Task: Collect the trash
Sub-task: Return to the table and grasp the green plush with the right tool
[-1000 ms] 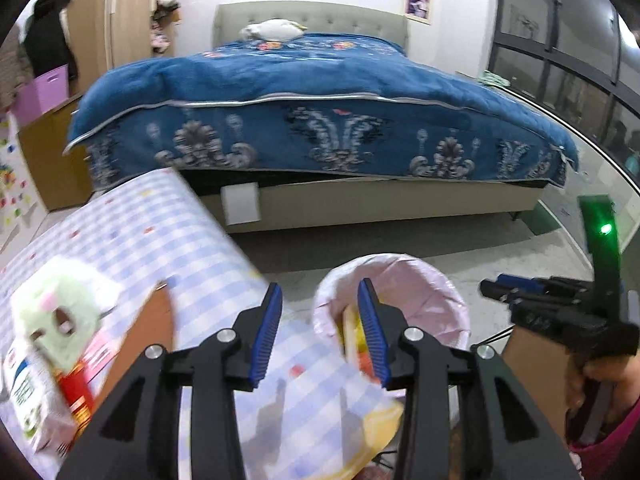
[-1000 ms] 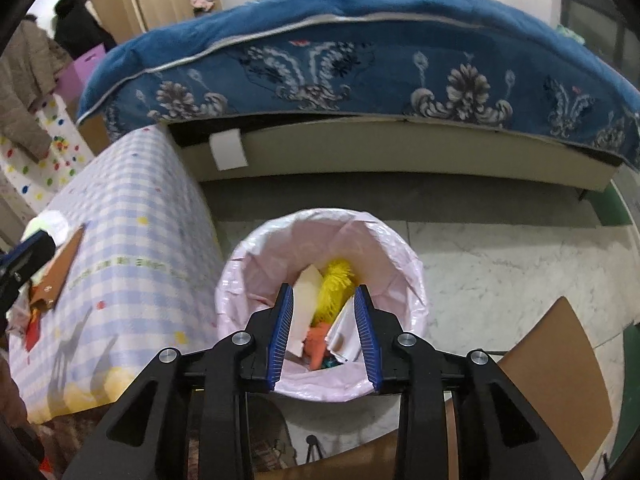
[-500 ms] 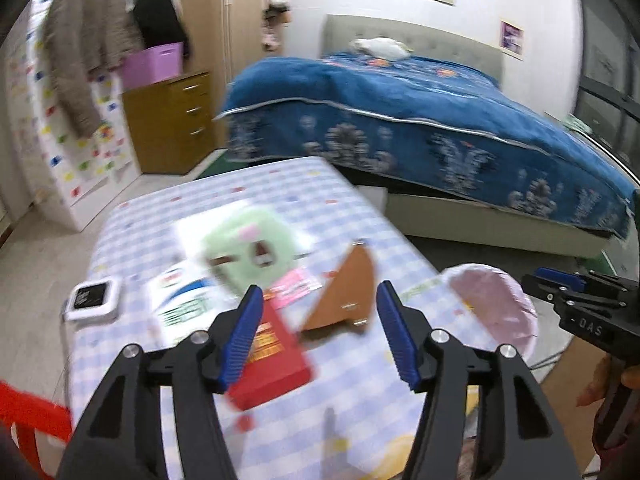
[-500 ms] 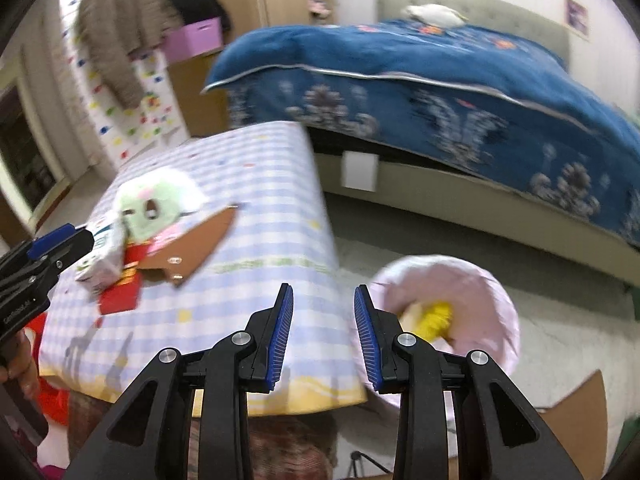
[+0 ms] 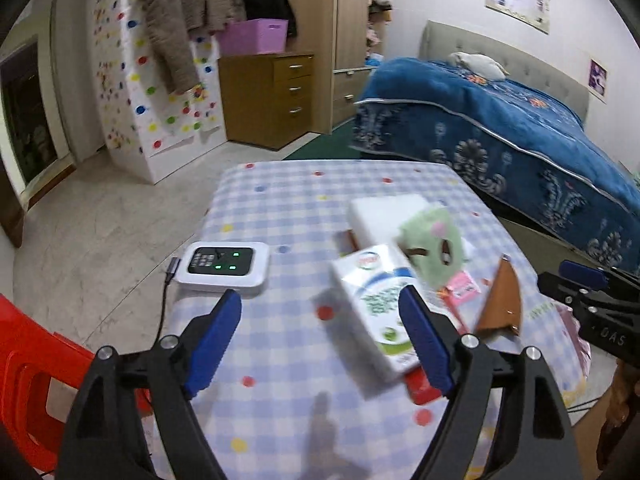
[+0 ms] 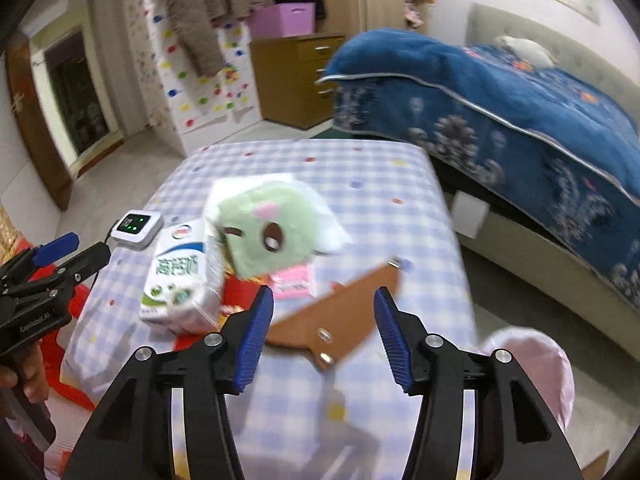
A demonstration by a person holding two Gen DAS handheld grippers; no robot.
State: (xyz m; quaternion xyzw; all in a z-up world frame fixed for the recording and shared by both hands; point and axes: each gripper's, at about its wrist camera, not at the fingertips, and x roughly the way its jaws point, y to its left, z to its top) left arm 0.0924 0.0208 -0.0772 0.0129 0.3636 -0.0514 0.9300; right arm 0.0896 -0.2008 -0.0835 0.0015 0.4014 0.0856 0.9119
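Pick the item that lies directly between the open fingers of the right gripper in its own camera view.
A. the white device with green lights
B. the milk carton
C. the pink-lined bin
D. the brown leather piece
D: the brown leather piece sits in the gap of the open right gripper; the milk carton lies left of it.

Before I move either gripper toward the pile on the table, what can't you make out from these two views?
- Red item: left wrist view, mostly under the milk carton.
- Pink packet: right wrist view, print blurred, top covered by the green mask.
- Bin: right wrist view, contents hidden behind the right gripper finger and the rim.
- Brown leather piece: blurred, near edge unclear.
- Left gripper: open, empty.
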